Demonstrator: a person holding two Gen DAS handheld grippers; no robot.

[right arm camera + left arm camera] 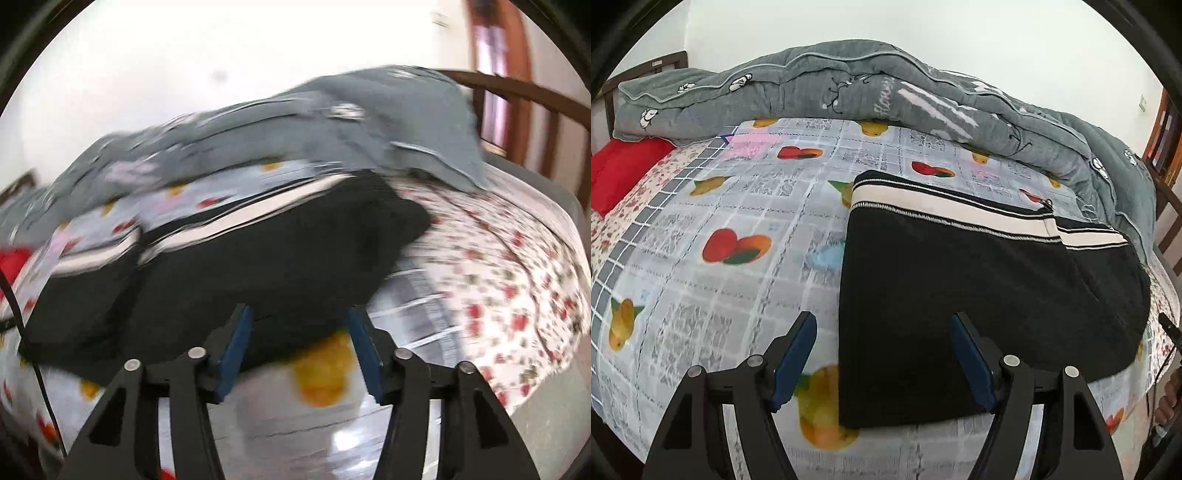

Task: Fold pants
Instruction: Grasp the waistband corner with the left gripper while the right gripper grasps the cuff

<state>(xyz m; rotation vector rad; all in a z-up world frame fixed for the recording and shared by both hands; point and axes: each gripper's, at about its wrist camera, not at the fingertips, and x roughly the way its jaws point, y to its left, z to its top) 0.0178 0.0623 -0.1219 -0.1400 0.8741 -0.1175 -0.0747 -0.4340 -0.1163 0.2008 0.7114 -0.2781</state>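
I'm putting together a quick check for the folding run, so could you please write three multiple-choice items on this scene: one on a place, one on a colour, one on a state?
1. Where does the grey quilt lie?
A. bunched along the far side of the bed
B. on top of the pants
C. on the floor

2. What colour is the broad stripe on the waistband of the black pants?
A. red
B. white
C. green

3. How does the left gripper stand?
A. shut on the pants
B. shut on the quilt
C. open, holding nothing

Answers: 1 A, it is heaped beyond the fruit-print sheet; 2 B, a white band runs between black stripes; 3 C, its blue pads stand apart with nothing clamped between them.
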